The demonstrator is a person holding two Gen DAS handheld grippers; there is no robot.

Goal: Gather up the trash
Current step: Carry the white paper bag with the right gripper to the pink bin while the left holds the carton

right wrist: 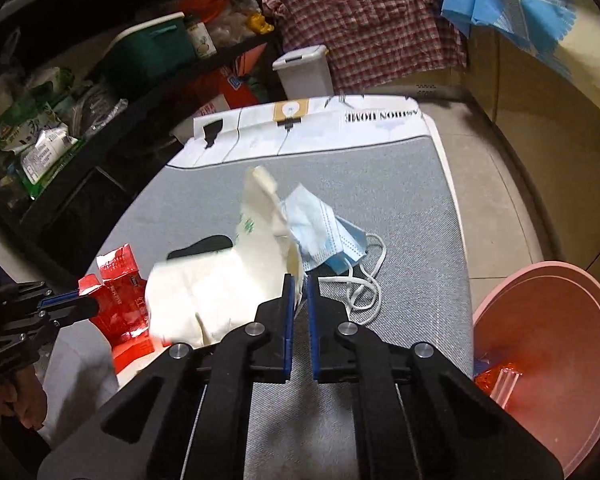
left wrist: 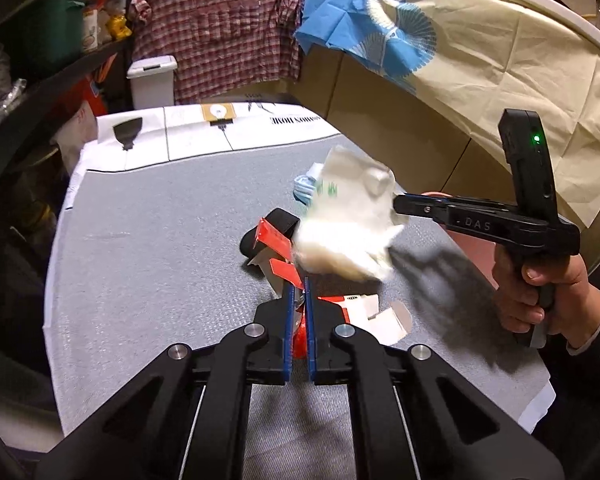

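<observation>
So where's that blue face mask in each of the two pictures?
Left wrist view: the mask is just above centre, mostly hidden behind the white wrapper.
Right wrist view: the mask is at centre, in plain sight on the grey mat.
Shared landmark: the white bin beyond the table.

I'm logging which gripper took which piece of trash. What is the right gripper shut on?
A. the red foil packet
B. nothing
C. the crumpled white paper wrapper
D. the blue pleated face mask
C: the right gripper pinches the crumpled white paper wrapper, while the blue pleated face mask lies free beyond it.
</observation>
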